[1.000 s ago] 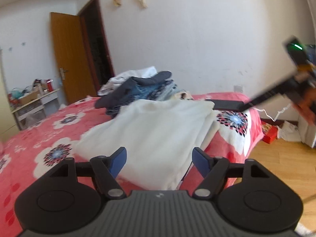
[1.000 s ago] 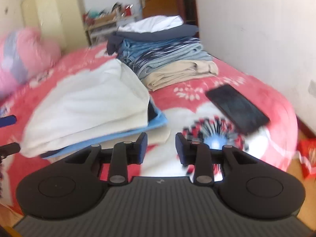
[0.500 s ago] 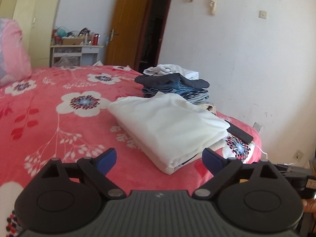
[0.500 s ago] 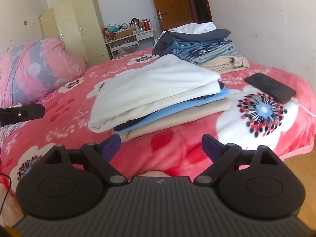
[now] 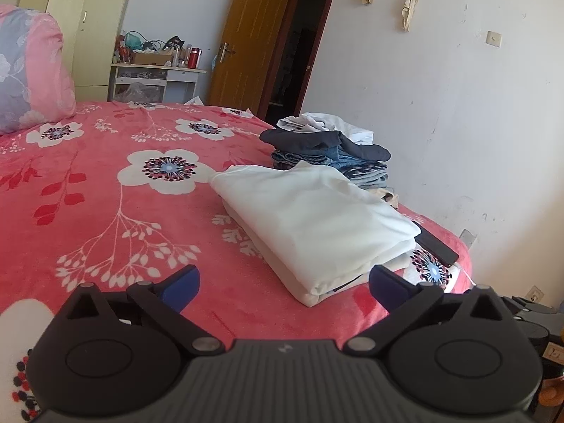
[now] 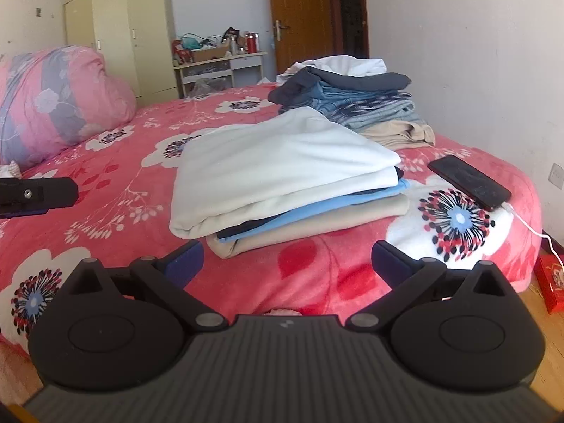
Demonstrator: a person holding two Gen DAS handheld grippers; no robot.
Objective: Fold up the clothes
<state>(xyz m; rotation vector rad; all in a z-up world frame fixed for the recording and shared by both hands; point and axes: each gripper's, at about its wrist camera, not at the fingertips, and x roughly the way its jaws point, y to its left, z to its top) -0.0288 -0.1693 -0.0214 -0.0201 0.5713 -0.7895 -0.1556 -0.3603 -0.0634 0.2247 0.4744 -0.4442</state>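
Clothes are stacked on the red floral bedspread: a folded white garment tops a pile with blue and beige layers seen only from the right wrist. Behind it lies a second pile of folded clothes, and a black phone with a white cable rests beside it. Left tongs and right tongs have just been opening; both are spread wide, nothing between them. No writing can be read.
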